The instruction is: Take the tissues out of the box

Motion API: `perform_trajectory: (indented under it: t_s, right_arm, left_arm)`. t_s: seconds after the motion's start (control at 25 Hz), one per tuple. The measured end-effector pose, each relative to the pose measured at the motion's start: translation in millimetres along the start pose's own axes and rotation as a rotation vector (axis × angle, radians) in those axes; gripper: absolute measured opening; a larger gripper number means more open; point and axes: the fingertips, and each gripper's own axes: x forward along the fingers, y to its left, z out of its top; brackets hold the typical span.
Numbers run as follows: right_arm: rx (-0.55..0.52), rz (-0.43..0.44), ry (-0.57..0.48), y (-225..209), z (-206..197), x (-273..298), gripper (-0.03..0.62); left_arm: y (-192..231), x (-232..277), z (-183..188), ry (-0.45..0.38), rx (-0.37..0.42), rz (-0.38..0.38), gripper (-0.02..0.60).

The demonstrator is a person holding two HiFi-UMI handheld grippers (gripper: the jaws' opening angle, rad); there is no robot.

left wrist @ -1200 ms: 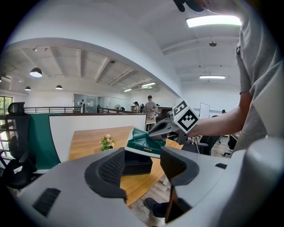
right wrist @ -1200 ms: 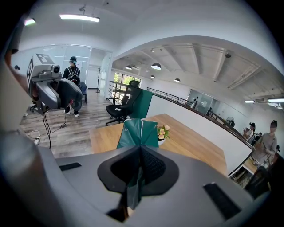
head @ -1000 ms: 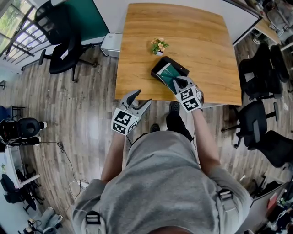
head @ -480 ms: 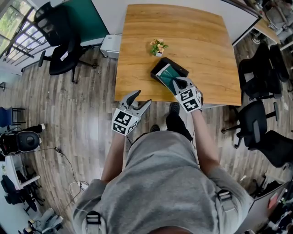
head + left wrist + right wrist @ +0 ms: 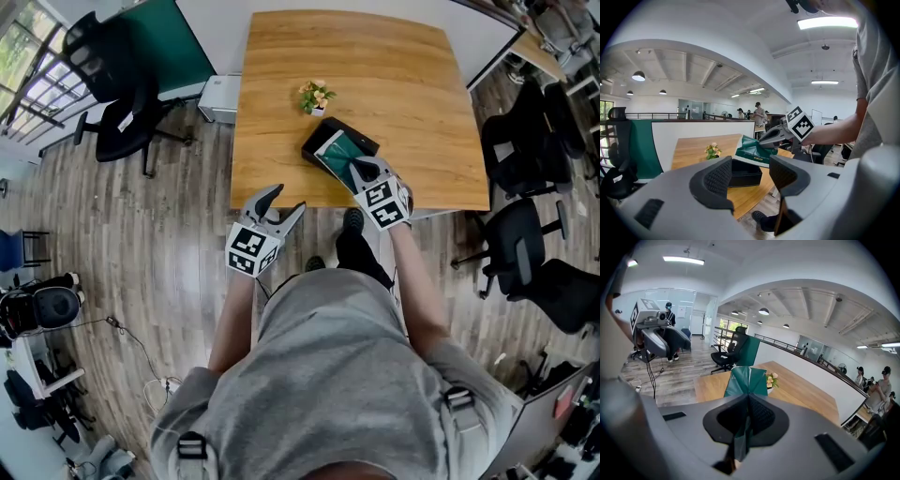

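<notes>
Green tissue pack pinched between the closed jaws of the right gripper — held over the black box.
Box near the table's front edge; left gripper off that edge — jaws apart, empty.

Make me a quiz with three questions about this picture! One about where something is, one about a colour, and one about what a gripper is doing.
1. Where is the flower pot?
A. On the wooden table
B. On the floor
C. On a chair

2. What colour is the tissue pack?
A. Red
B. Green
C. Yellow

3. What is the right gripper doing?
A. Hanging open and empty
B. Gripping the tissue pack
C. Pressing on a chair

Answers:
1 A: it stands on the tabletop just beyond the black box.
2 B: the pack looks dark green in every view.
3 B: its jaws are closed with the pack's edge pinched between them.
</notes>
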Motion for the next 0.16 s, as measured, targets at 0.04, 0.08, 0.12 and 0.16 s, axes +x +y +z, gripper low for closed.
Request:
perform_trajectory:
  t_s: [0.04, 0.08, 0.12, 0.16]
  right_arm:
    - [-0.002, 0.000, -0.001, -0.1, 1.1, -0.4, 0.009]
    - [-0.003, 0.000, -0.003, -0.1, 2.0, -0.9, 0.009]
    - [-0.004, -0.001, -0.004, -0.2, 2.7, -1.5, 0.009]
    - [-0.005, -0.002, -0.006, -0.2, 3.3, -2.0, 0.009]
  left_arm:
    - [0.8, 1.0, 1.0, -0.002, 0.000, 0.000, 0.264]
    - [1.4, 1.9, 1.9, -0.005, 0.001, -0.002, 0.264]
    - [1.8, 2.8, 2.7, -0.007, 0.002, -0.003, 0.264]
    - [2.2, 3.7, 3.5, -0.009, 0.003, -0.005, 0.264]
